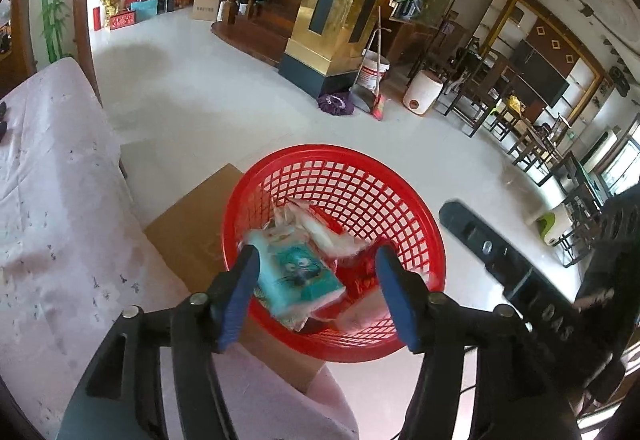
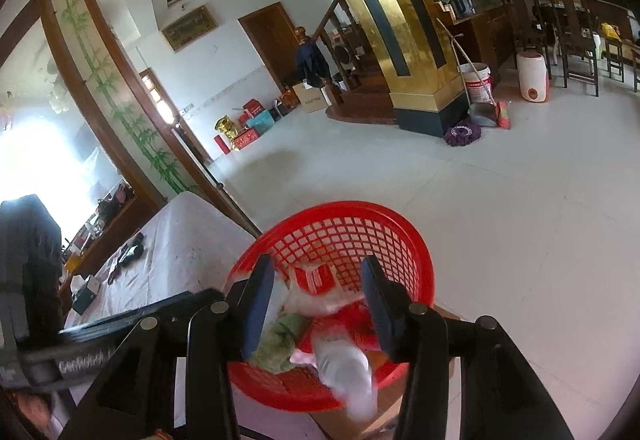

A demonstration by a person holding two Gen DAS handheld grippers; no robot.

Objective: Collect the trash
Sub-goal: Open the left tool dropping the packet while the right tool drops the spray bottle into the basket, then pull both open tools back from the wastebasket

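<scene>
Both grippers (image 1: 316,296) (image 2: 316,304) wide, nothing gripped – red basket (image 1: 424,232) on cardboard box (image 1: 188,236) below.

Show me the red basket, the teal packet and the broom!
red basket (image 1: 340,176): left wrist view, on its far mesh wall.
teal packet (image 1: 298,272): left wrist view, on its printed face.
broom (image 2: 503,112): right wrist view, on its bristle head.

A white bucket (image 1: 373,70), broom (image 1: 378,108) and purple mop head (image 1: 336,104) beside the gold pillar (image 1: 340,0).

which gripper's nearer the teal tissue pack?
Left. The left gripper frames the teal tissue pack, one pad beside it; the right gripper hangs over a clear bottle.
</scene>
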